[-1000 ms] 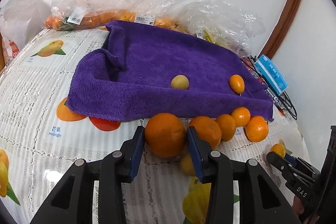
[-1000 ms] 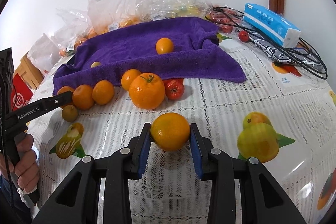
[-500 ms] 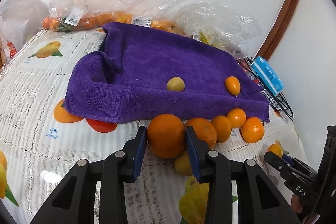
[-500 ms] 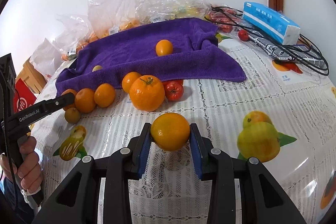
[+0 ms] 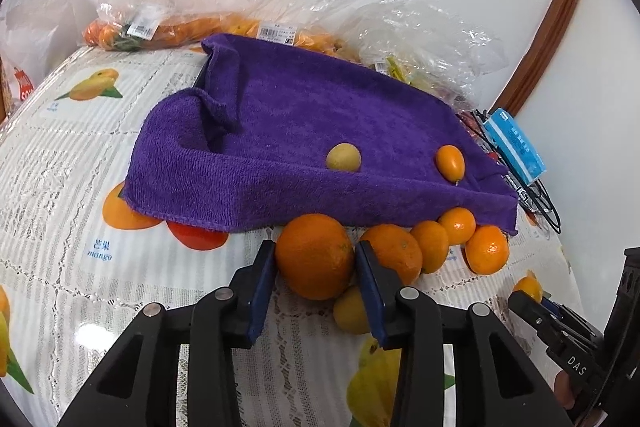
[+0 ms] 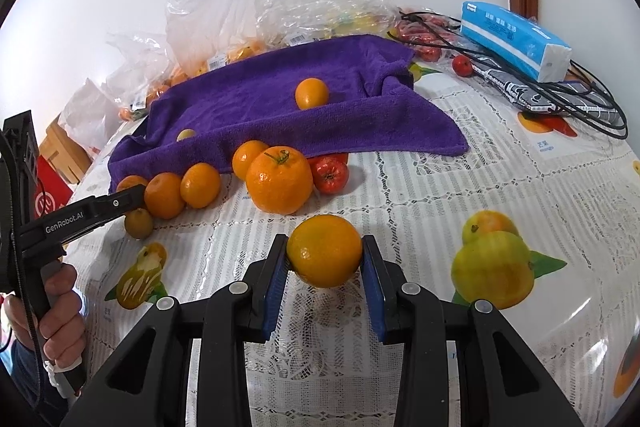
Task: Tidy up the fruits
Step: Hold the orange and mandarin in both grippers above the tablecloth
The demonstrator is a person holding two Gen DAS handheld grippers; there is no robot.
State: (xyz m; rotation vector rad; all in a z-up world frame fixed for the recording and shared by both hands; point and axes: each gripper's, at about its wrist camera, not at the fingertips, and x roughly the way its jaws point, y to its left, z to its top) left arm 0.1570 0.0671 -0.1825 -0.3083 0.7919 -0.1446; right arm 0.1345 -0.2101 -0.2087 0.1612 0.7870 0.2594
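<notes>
Between the blue pads of the left gripper (image 5: 315,269) a large orange (image 5: 314,255) is being held, the jaws just easing apart around it at the near hem of the purple towel (image 5: 280,131), so the towel is lying straight ahead of it and slightly above. An orange (image 6: 324,251) is likewise being clamped by the right gripper (image 6: 325,269), narrowly spread, out on the tablecloth (image 6: 440,187) with a stemmed orange (image 6: 279,179) lying between it and the towel. Being round, neither fruit is offering a long axis. For a drop onto the towel, the left hand is being judged the nearer.
</notes>
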